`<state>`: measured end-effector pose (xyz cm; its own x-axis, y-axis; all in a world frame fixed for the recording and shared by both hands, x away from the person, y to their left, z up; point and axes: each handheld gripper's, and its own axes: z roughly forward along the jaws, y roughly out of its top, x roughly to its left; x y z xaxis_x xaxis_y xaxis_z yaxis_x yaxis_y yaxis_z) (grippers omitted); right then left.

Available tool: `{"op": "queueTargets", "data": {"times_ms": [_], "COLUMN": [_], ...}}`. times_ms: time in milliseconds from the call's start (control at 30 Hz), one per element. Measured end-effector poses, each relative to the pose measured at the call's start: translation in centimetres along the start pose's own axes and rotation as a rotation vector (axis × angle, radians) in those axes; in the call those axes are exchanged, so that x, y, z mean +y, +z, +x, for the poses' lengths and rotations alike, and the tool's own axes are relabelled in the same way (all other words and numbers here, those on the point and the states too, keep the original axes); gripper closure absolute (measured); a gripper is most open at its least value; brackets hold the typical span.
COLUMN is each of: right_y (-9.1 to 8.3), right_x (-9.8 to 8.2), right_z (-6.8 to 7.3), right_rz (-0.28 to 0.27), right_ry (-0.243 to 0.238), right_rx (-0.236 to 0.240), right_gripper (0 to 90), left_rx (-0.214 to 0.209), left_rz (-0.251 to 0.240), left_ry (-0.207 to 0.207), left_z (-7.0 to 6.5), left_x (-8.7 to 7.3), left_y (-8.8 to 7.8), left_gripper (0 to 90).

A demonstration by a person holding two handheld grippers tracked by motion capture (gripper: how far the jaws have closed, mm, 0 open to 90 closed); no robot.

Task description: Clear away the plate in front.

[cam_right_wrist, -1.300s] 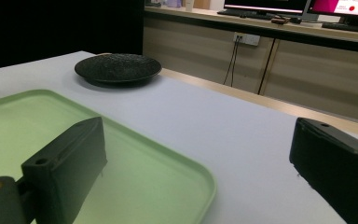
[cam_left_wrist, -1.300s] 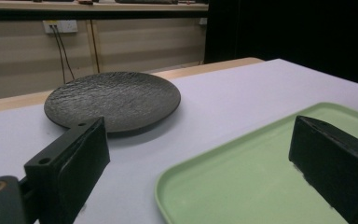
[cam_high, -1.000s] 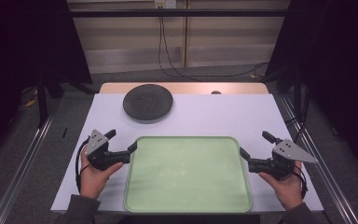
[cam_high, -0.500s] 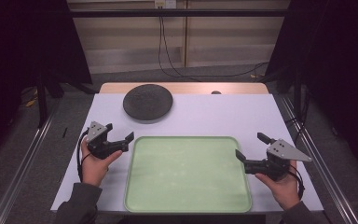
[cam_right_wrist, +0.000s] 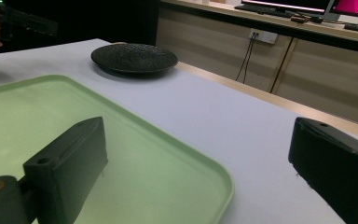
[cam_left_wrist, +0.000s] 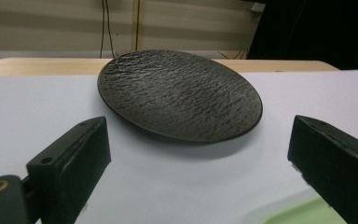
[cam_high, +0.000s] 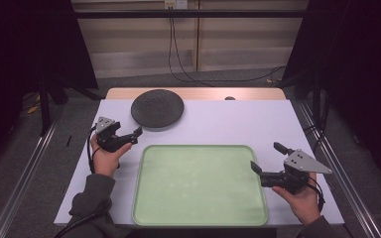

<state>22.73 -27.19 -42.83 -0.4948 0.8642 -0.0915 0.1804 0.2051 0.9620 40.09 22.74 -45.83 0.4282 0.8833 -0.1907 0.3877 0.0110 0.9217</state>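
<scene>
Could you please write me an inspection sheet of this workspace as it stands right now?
Surface: white table, wooden strip along its far edge.
Job's things: black plate at the far left, upright and bare; green tray at the near middle, nothing in it.
Clutter: one small dark thing on the wooden strip, too small to identify.
Grippers: left gripper open, aimed at the plate, apart from it; right gripper open, at the tray's right edge, not gripping it.
Cables: one trails from each gripper; wires hang from a wall socket behind the table.
Surroundings: dark curtains on both sides, pale wall panels behind, grey floor.
</scene>
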Motion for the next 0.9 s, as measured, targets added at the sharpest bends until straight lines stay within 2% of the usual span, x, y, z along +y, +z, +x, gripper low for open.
{"op": "queueTargets", "data": {"times_ms": [200,267,400,667,800,867,900], "right_y": [-0.2,-0.3,-0.4,-0.5,-0.4,-0.3,-0.3], "right_x": [-0.3,-0.3,-0.3,-0.4,-0.4,-0.4,-0.4], "right_z": [0.0,0.2,0.3,0.2,0.4,0.4,0.4], "right_rz": [0.014,0.013,0.015,0.016,0.018,0.015,0.014], "right_ry": [-0.002,-0.005,-0.034,-0.029,-0.038,-0.036,-0.028], "right_rx": [0.007,0.006,0.011,0.021,0.037,0.034,0.034], "right_gripper": [4.0,4.1,4.3,5.0,4.9,4.8,4.6], "left_rx": [0.018,0.024,0.043,0.069,0.081,0.085,0.096], "left_rz": [0.026,0.033,0.058,0.089,0.100,0.110,0.110], "left_ry": [0.021,0.004,-0.003,-0.009,-0.040,-0.032,-0.042], "left_z": [0.6,0.8,1.1,1.8,2.4,2.6,2.7], "left_x": [0.9,1.0,1.2,1.6,1.8,1.9,1.8], "left_y": [1.9,2.6,4.2,6.1,7.1,7.2,7.6], "left_gripper": [5.5,5.5,5.6,5.6,5.6,5.6,5.6]}}
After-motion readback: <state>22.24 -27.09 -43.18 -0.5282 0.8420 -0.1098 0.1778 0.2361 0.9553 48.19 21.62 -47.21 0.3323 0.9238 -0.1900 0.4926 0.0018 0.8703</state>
